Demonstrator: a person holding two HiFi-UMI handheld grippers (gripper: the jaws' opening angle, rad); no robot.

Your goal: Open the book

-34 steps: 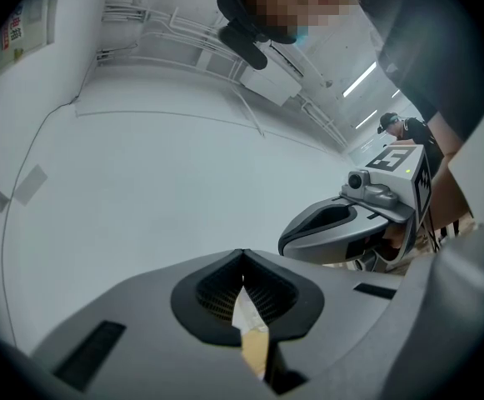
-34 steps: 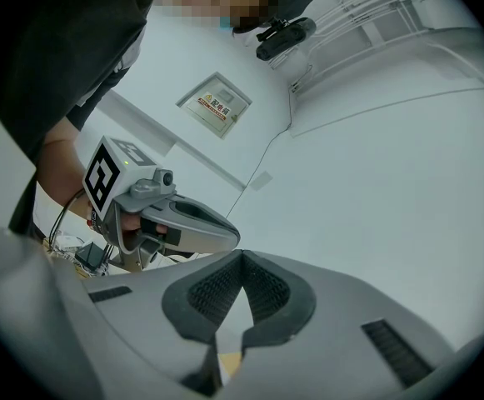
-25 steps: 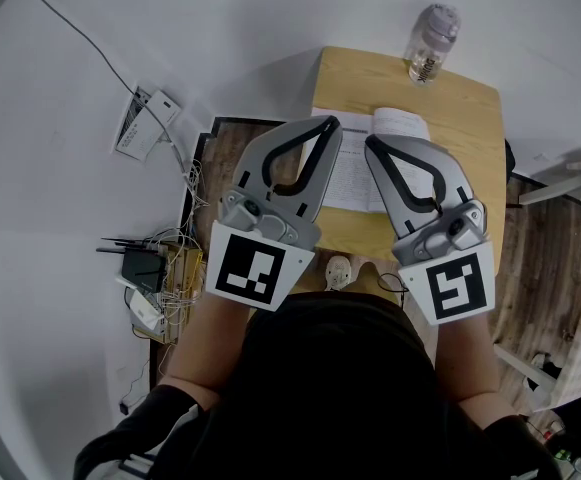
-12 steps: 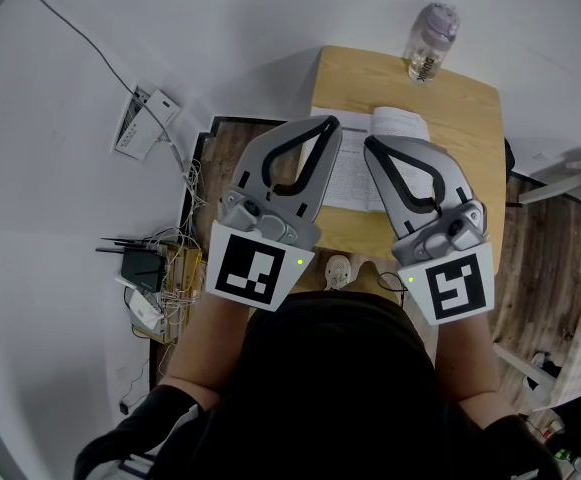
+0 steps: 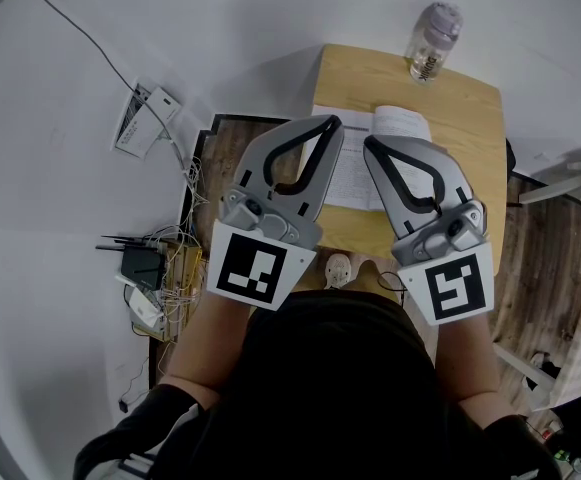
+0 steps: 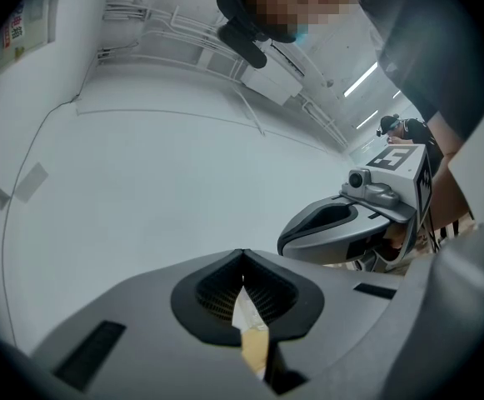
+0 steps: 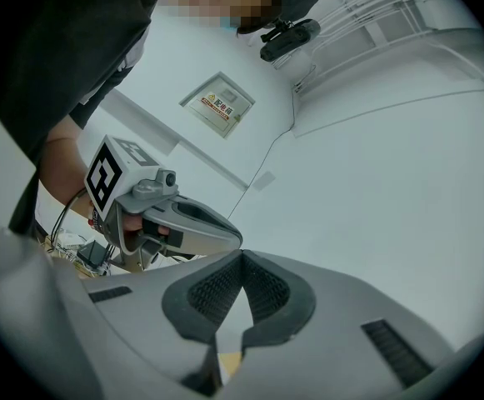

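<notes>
The book lies open on the small wooden table, its white pages partly hidden under both grippers. I hold the two grippers level, side by side above the table's near half. My left gripper is shut with nothing in it, its tip over the book's left page. My right gripper is also shut and empty, over the book's middle. In the left gripper view the jaws meet at the tip. The right gripper view shows the same at its tip.
A clear water bottle stands at the table's far edge. A white wall lies beyond the table. On the floor to the left are a power strip, a router and tangled cables. White furniture stands at the right.
</notes>
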